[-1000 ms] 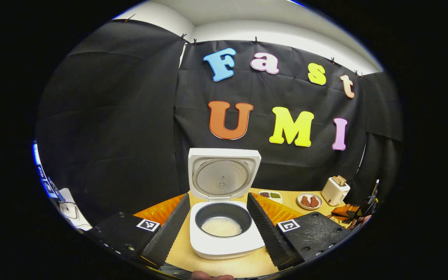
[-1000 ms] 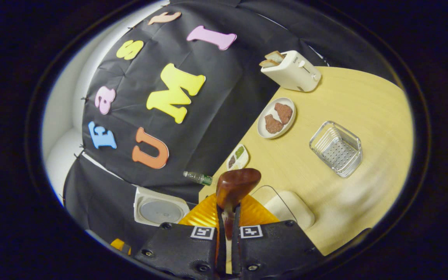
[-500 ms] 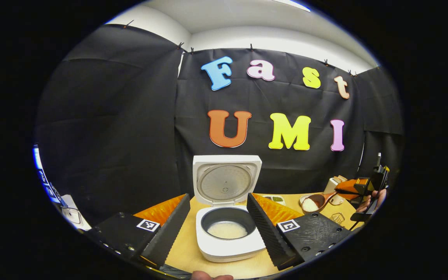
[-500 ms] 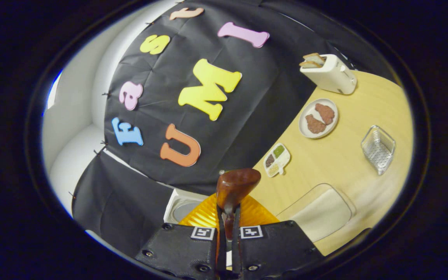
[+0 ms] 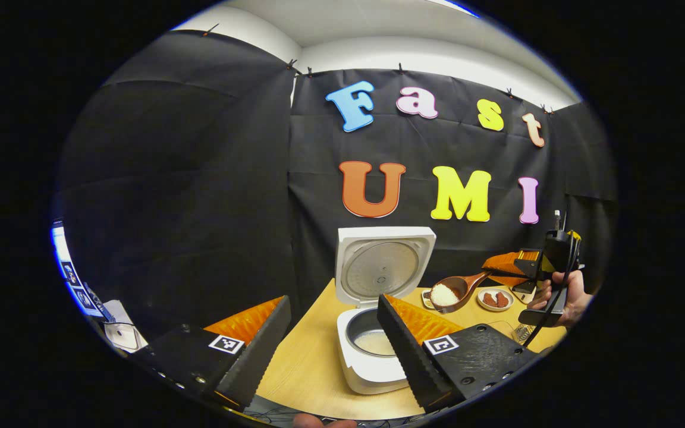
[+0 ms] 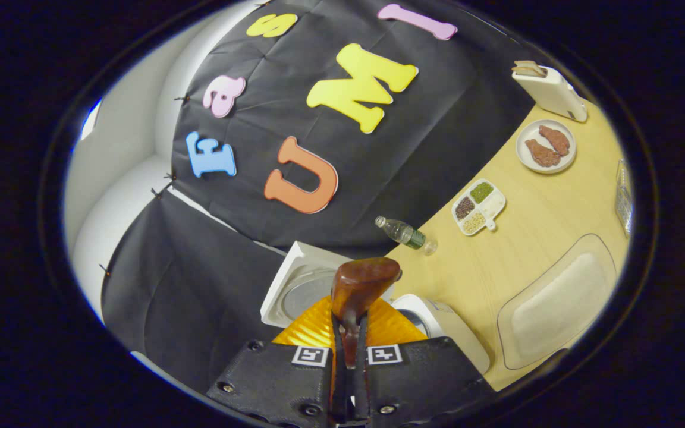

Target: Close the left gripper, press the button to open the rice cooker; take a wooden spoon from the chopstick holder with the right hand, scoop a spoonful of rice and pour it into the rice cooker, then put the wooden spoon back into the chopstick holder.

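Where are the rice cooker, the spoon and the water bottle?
rice cooker (image 5: 372, 377): left gripper view, front of its white body.
wooden spoon (image 5: 451, 291): left gripper view, its bowl heaped with rice.
water bottle (image 6: 403, 232): right gripper view, middle of the lying bottle.

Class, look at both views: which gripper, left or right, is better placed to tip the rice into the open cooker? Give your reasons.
Right. The right gripper is shut on the wooden spoon, loaded with rice beside the open rice cooker. The left gripper is open and holds nothing.
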Demonstrator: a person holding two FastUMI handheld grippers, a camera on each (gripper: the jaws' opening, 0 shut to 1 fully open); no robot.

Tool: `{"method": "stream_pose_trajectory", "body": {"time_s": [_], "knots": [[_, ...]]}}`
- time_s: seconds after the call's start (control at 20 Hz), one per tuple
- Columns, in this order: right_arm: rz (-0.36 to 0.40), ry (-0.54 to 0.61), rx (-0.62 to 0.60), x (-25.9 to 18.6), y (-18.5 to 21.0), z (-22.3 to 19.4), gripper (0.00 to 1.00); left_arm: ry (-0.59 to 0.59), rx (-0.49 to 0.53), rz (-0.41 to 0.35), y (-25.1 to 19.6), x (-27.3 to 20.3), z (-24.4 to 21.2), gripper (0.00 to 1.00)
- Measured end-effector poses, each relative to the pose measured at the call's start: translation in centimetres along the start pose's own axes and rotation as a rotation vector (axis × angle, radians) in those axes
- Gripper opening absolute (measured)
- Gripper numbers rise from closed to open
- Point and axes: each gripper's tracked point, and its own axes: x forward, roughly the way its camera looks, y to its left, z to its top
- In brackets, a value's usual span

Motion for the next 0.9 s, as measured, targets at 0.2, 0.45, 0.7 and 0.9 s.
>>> {"method": "stream_pose_trajectory", "body": {"time_s": [0.2, 0.45, 0.7, 0.9], "knots": [[-0.083, 0.066, -0.139, 3.6, -0.4, -3.1, 0.11, 0.009, -0.011, 0.039, 2.1, -0.5, -0.9, 0.94], [-0.14, 0.122, -0.395, 6.6, 0.0, -5.7, 0.11, 0.007, -0.029, 0.059, 3.3, -0.7, -1.5, 0.94], [-0.151, 0.134, -0.611, 8.9, 1.1, -6.3, 0.11, -0.011, -0.009, 0.05, 3.3, -0.8, -1.6, 0.94], [-0.148, 0.134, -0.723, 10.1, 2.9, -6.7, 0.11, -0.024, -0.013, 0.054, 3.2, -0.7, -1.5, 0.94]]}}
